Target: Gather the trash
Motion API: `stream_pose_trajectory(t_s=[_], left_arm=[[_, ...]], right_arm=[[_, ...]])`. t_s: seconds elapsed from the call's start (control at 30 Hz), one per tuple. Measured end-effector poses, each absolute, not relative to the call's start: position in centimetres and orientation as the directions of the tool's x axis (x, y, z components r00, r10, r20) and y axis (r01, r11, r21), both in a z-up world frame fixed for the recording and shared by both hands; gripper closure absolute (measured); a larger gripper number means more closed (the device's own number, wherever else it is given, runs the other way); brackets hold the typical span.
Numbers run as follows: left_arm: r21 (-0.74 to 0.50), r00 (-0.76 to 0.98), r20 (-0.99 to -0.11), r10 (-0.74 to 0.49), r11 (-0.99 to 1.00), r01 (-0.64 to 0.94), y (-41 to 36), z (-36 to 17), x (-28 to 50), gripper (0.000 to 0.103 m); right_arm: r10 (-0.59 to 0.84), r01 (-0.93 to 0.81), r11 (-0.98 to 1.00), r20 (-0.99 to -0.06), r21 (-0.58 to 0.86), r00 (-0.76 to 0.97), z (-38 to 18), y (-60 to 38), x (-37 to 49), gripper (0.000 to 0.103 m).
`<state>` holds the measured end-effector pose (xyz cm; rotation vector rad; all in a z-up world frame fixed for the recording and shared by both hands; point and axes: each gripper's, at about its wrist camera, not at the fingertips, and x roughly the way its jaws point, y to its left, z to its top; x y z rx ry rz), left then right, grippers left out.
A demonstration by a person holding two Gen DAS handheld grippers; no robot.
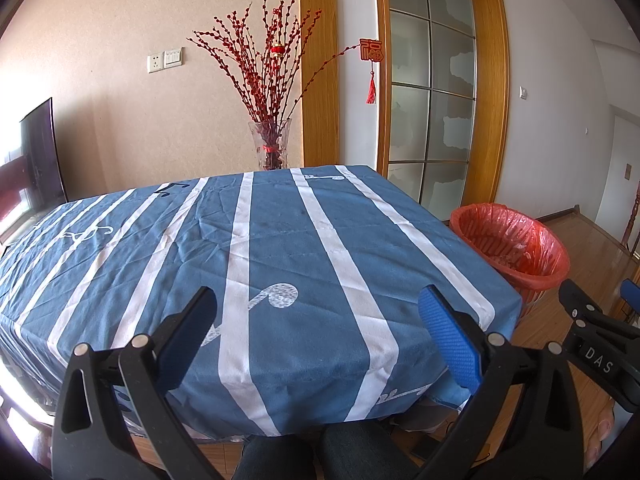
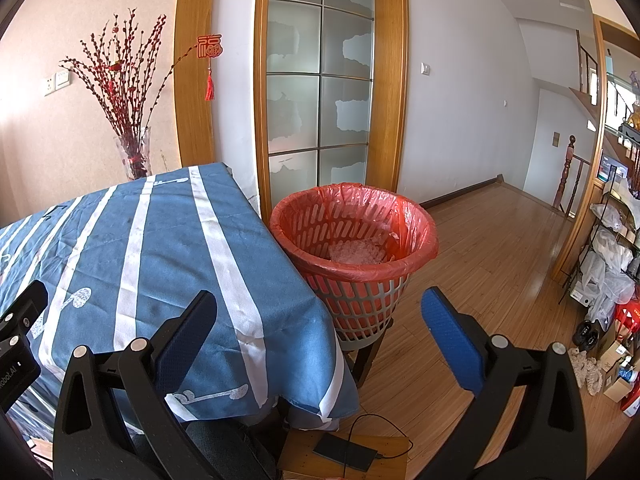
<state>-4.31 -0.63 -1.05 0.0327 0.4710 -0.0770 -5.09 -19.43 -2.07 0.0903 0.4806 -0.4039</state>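
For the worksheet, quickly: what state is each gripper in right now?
Left gripper: open, holding nothing.
Right gripper: open, holding nothing.

Before me stands a table [image 1: 280, 240] draped in a blue cloth [image 1: 192, 248] with white stripes and white music notes; the cloth hangs over the near edge and the right-hand corner. On the wooden floor [image 2: 480, 248], just beside the table's right edge, stands a slatted wastebasket [image 2: 354, 248] lined with a red bag and holding something pale and crumpled. Near the table's near right corner, a dark flat device [image 2: 345, 454] with a cable lies on a low wooden board [image 2: 396, 444].
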Motion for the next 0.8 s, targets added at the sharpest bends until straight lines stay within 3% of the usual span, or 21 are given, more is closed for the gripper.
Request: stream_pose_trajectory(t_s=[0.8], left_arm=[[0.014, 0.888, -0.455, -0.066, 0.997, 0.082, -0.68, -1.05, -4.42, 0.004]], right_arm=[[-0.356, 0.398, 0.917, -0.468, -0.009, 0.809, -2.07, -19.37, -5.18, 0.002]])
